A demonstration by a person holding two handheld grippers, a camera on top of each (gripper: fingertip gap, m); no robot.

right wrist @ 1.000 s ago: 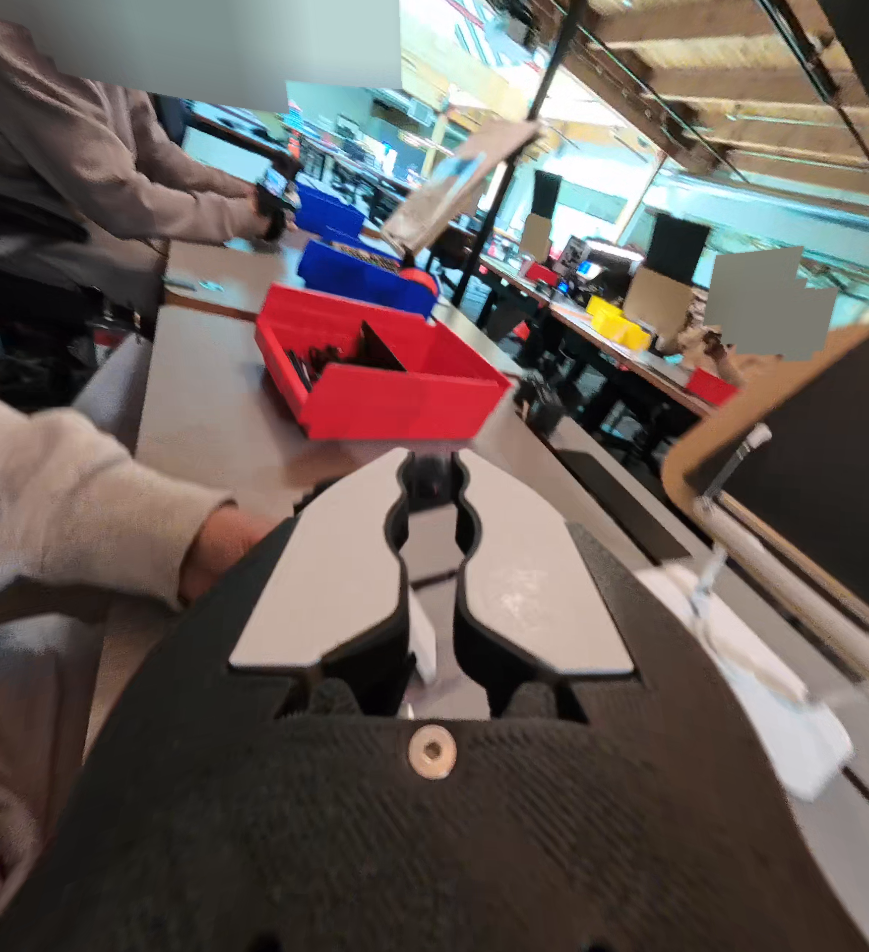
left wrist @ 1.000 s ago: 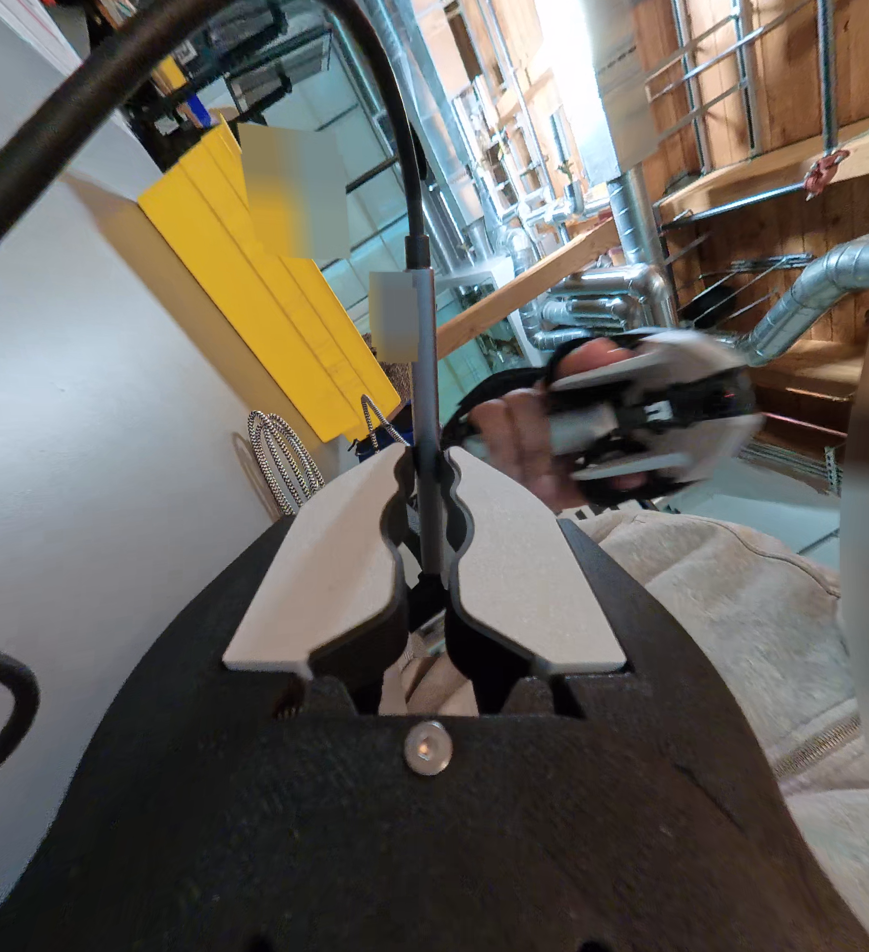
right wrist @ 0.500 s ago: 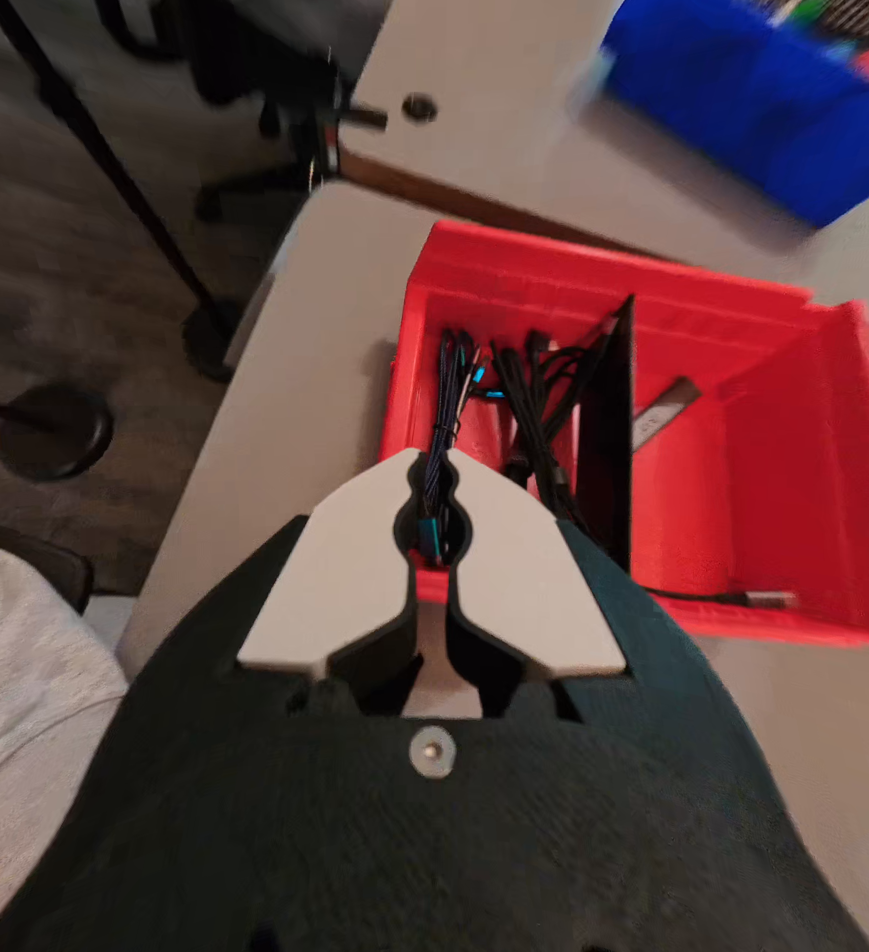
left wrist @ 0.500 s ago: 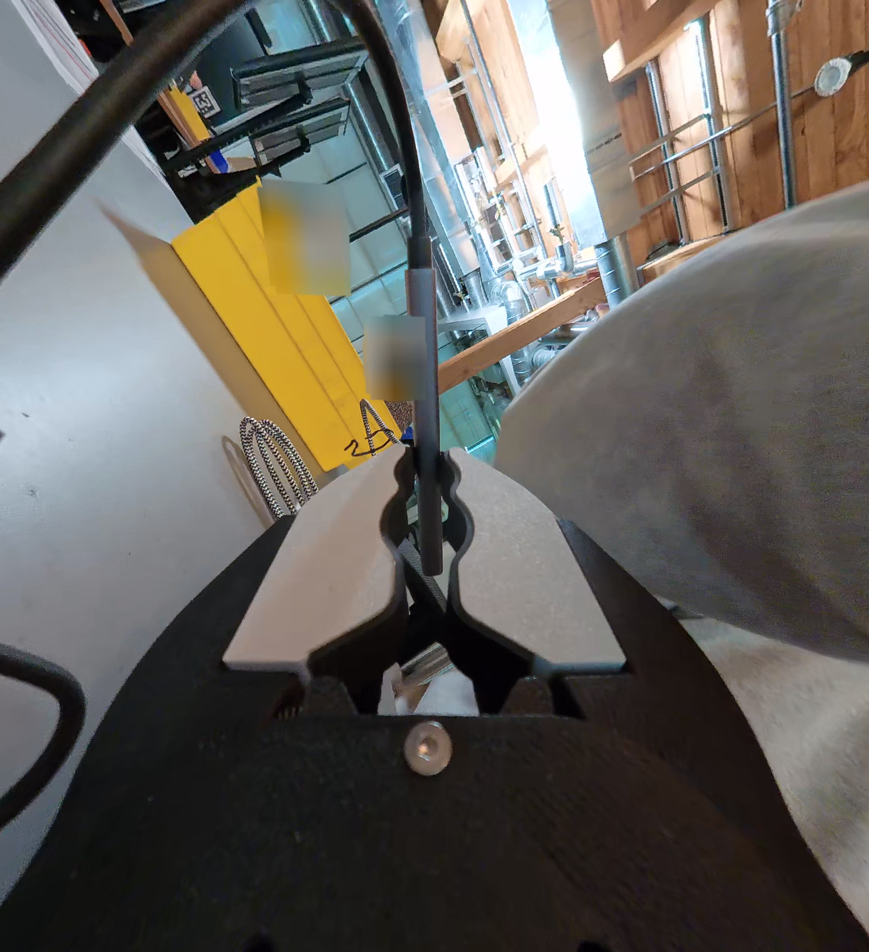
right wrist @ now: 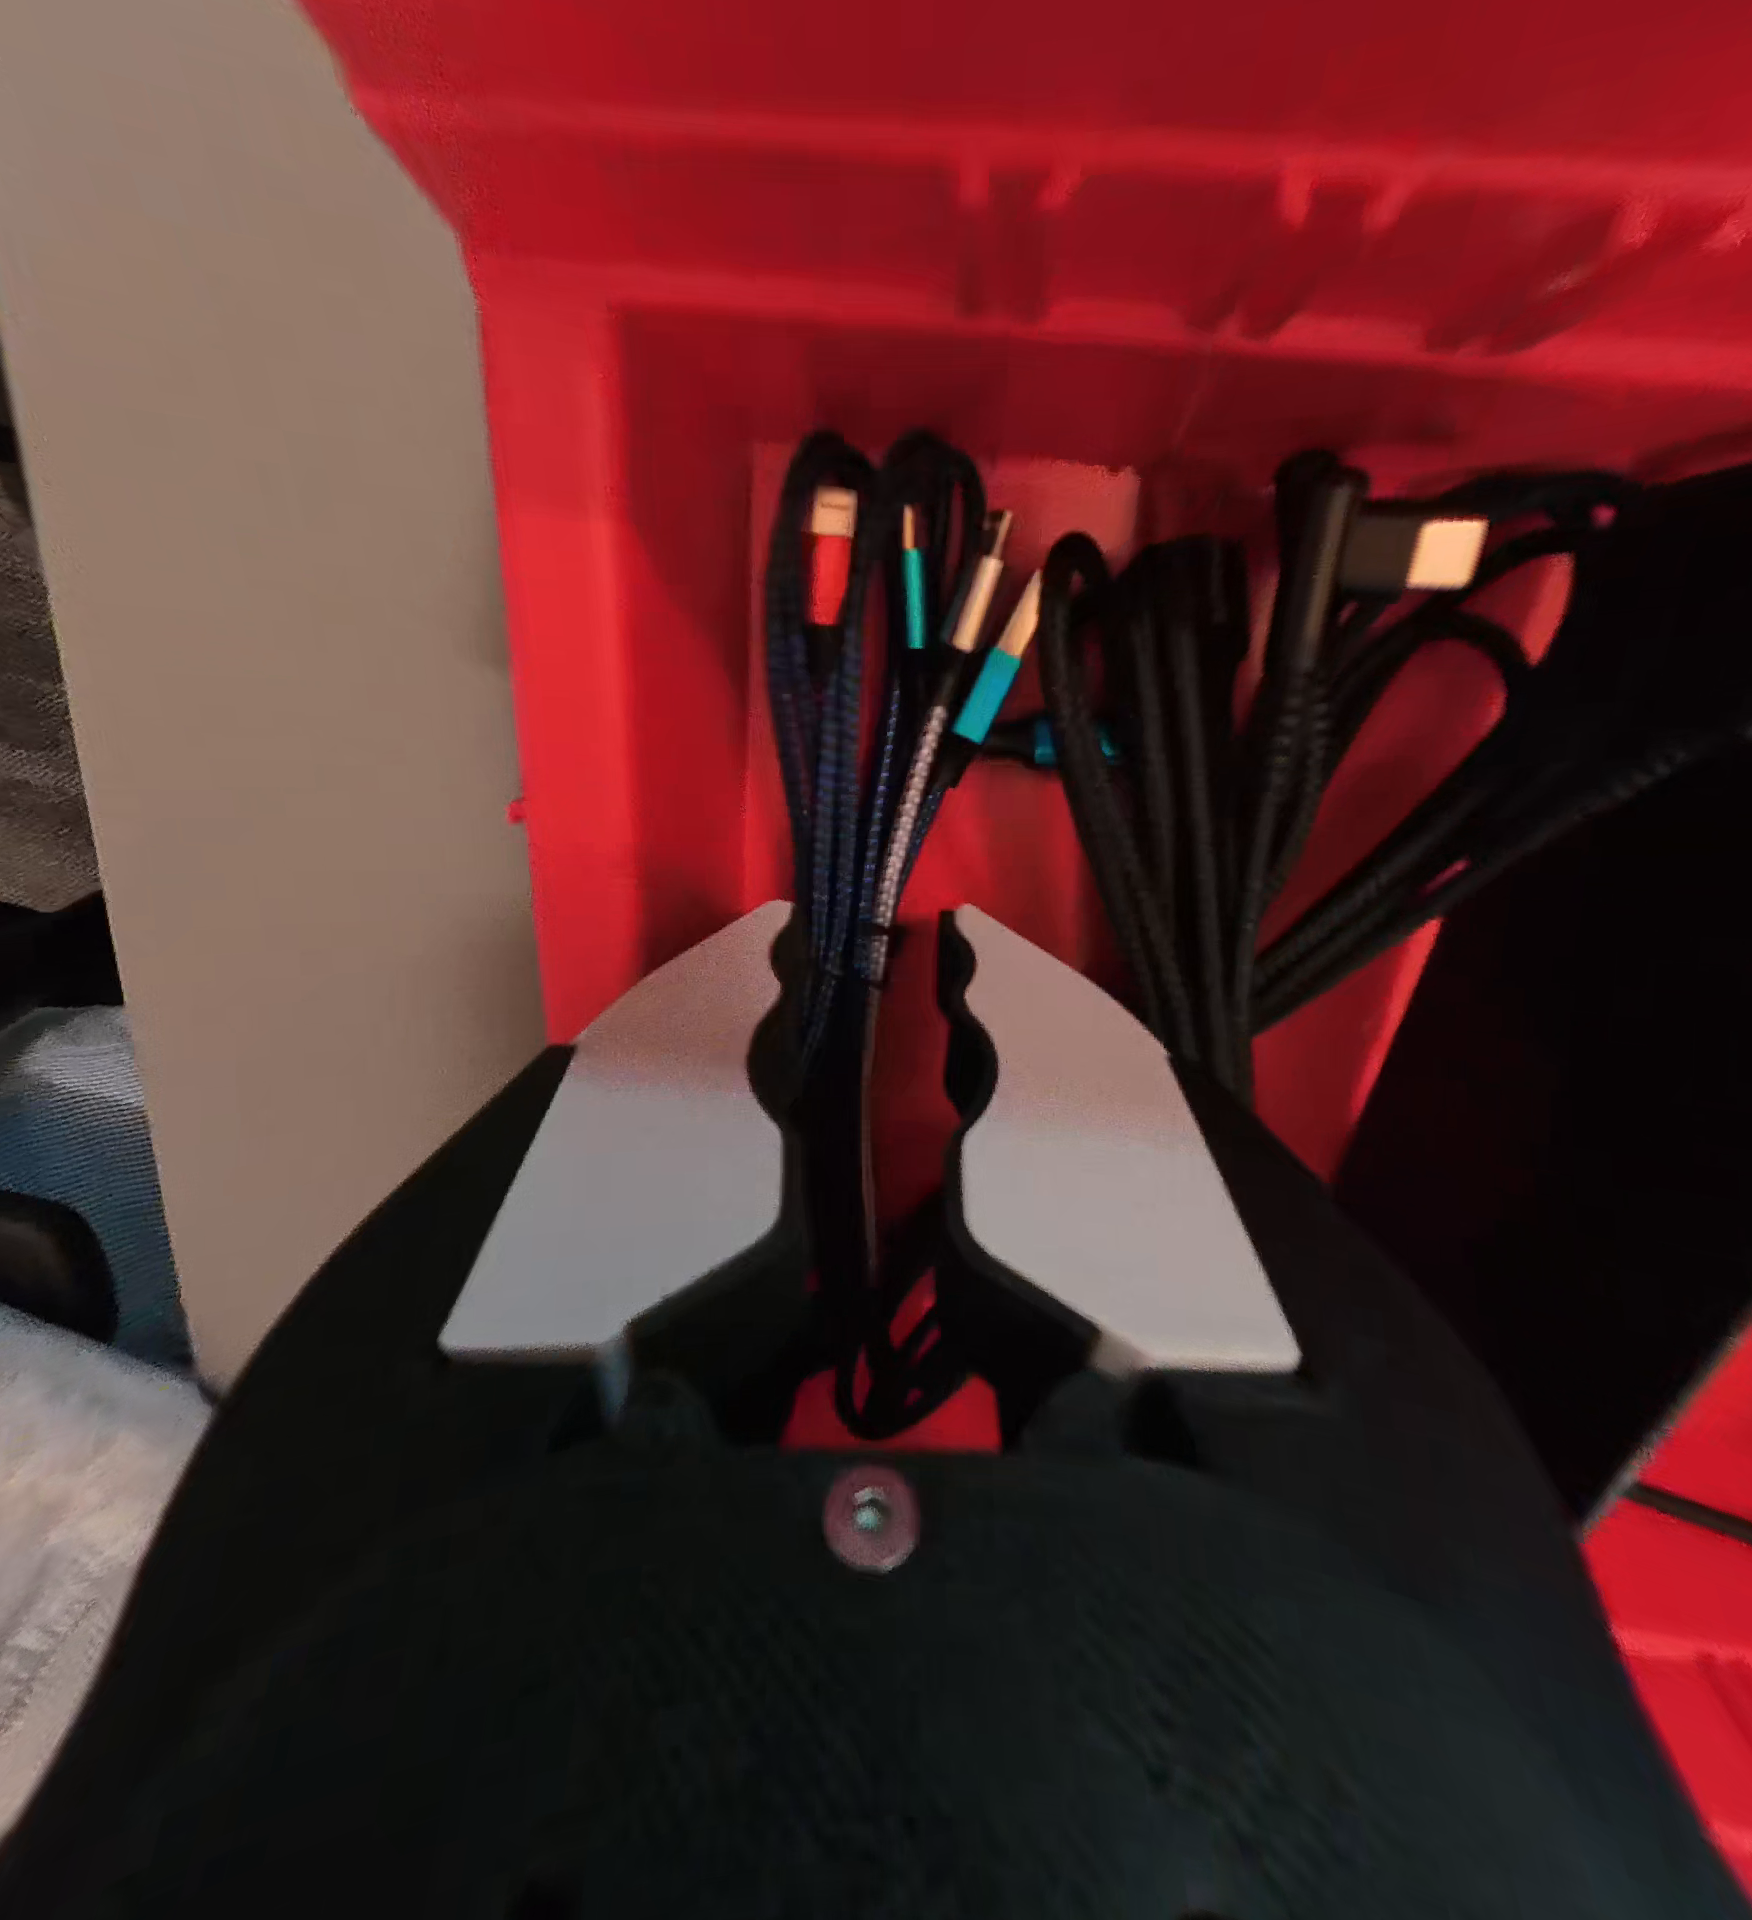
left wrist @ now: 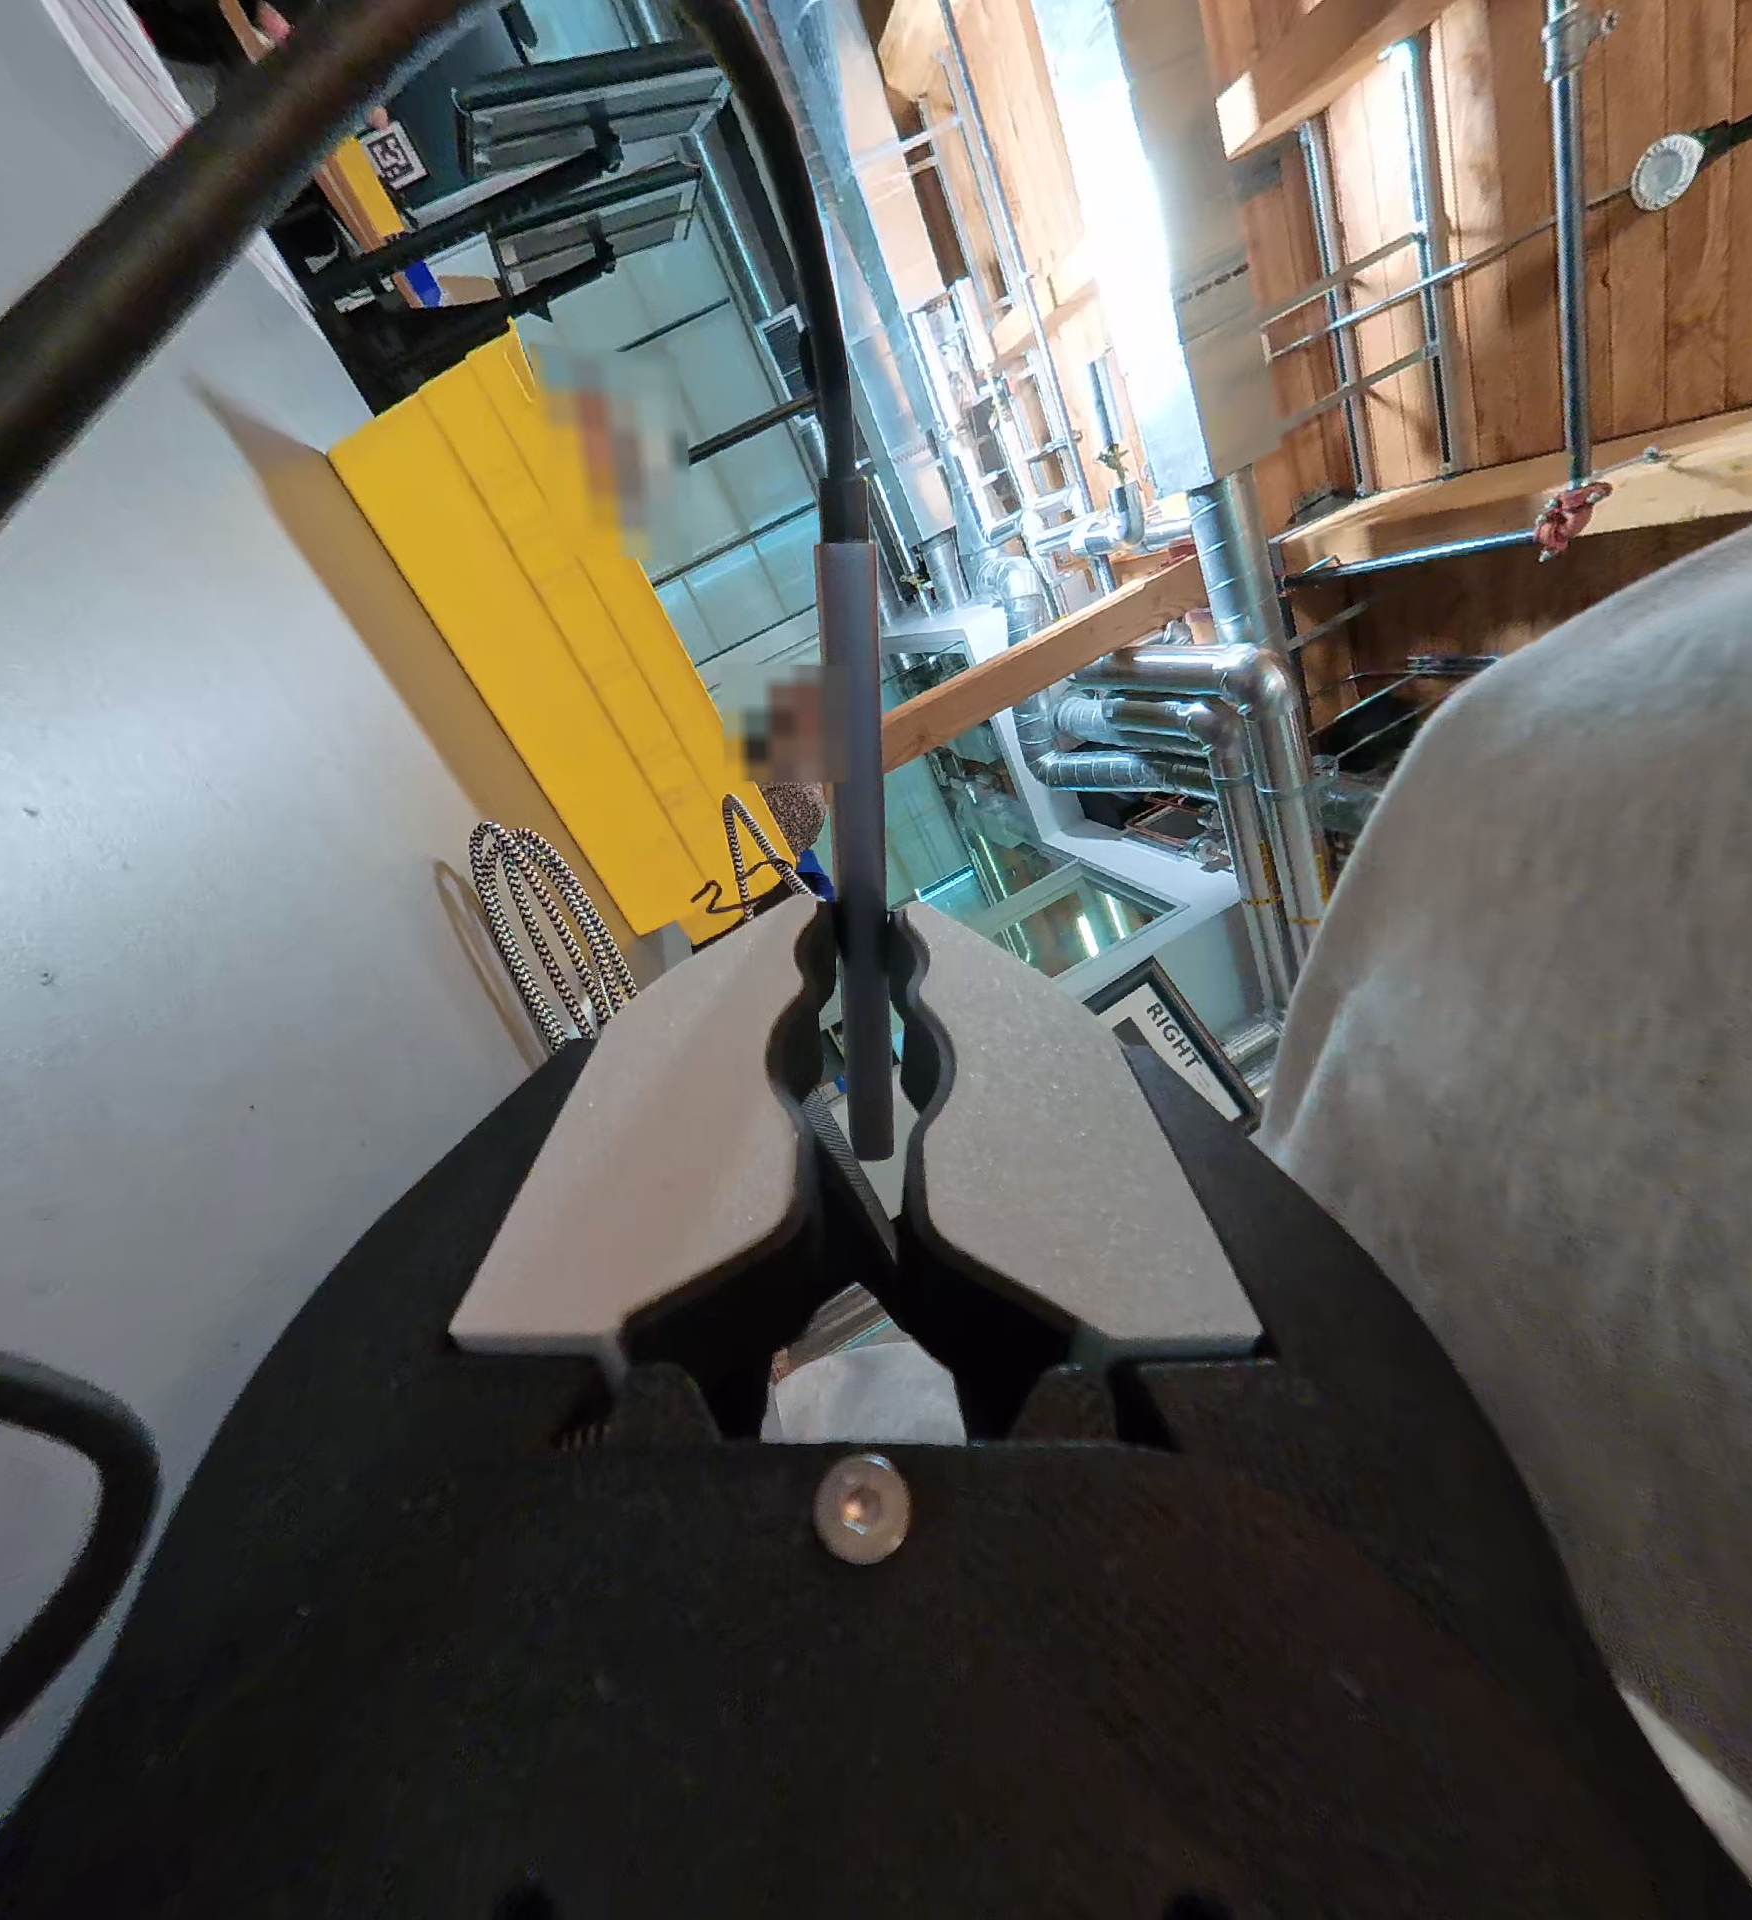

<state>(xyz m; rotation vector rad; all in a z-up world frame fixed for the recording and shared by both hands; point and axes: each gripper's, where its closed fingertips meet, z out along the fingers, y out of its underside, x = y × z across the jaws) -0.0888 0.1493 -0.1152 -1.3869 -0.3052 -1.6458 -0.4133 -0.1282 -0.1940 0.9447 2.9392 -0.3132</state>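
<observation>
— Where crowded by the grey fleece sleeve (left wrist: 1578, 1143): left gripper (left wrist: 864, 935) clamped on a slim grey metal plug (left wrist: 856, 831) of black cable.

— Right gripper (right wrist: 867, 925): narrowly parted around dark braided cables (right wrist: 851, 790) inside the red plastic bin (right wrist: 1059, 208); grip unclear.

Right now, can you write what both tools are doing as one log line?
left tool: shut on grey plug of black cable | right tool: open around cable bundle in red bin
</observation>
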